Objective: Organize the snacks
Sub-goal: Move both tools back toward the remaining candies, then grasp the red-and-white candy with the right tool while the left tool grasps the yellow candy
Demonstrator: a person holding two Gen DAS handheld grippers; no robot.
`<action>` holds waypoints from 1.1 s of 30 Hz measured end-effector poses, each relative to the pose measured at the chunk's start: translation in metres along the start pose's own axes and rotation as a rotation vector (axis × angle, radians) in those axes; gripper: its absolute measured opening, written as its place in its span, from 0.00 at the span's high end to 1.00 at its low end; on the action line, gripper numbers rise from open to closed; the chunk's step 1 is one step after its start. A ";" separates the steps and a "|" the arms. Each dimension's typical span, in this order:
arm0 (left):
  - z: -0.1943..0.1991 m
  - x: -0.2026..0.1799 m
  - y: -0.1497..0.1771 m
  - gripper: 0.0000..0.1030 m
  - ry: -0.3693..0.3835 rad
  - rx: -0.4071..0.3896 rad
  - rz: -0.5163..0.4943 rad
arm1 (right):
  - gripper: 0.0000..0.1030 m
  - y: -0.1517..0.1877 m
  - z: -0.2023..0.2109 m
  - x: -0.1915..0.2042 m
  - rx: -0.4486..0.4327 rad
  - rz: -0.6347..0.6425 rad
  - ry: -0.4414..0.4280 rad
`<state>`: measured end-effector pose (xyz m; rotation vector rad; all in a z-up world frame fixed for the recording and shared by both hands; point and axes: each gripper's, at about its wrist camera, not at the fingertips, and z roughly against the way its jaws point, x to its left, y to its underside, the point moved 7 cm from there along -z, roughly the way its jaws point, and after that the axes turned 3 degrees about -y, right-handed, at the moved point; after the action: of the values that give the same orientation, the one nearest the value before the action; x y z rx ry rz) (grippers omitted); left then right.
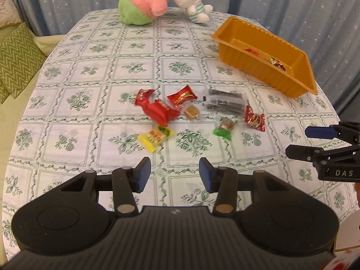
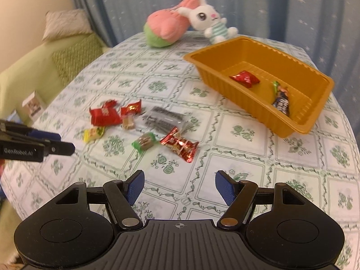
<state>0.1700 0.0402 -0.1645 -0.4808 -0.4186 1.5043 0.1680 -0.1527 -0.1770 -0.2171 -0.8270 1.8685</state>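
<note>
Nearest the lens, the left tool hangs above the tabletop with its blue pads spread and nothing between them; the right tool hovers likewise, its fingers wide apart and empty. The tabletop wears a white cloth with green floral squares. Toward its far right sits the orange tray, holding a red candy and a dark-wrapped candy (the two lie apart, the dark one close to the tray's near end). At the far edge a pink and green plush leans against a white bunny plush.

In the middle of the cloth the loose snacks lie in a cluster, well apart from the tray: a clear packet with dark print, a large red packet, a smaller red candy, a red foil candy, a yellow candy, a green candy and a small brown sweet just beside the red ones.
</note>
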 end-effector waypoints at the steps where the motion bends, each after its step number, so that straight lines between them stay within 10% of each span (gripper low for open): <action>1: 0.000 0.002 0.001 0.58 -0.003 -0.002 0.004 | 0.32 0.000 -0.002 0.001 0.000 0.016 0.000; 33: -0.020 0.041 0.011 0.58 -0.095 0.024 0.064 | 0.60 -0.022 -0.081 -0.004 0.029 0.446 -0.056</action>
<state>0.1729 0.0800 -0.1881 -0.4083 -0.4631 1.5968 0.2266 -0.1158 -0.2239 -0.3555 -0.8370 2.3104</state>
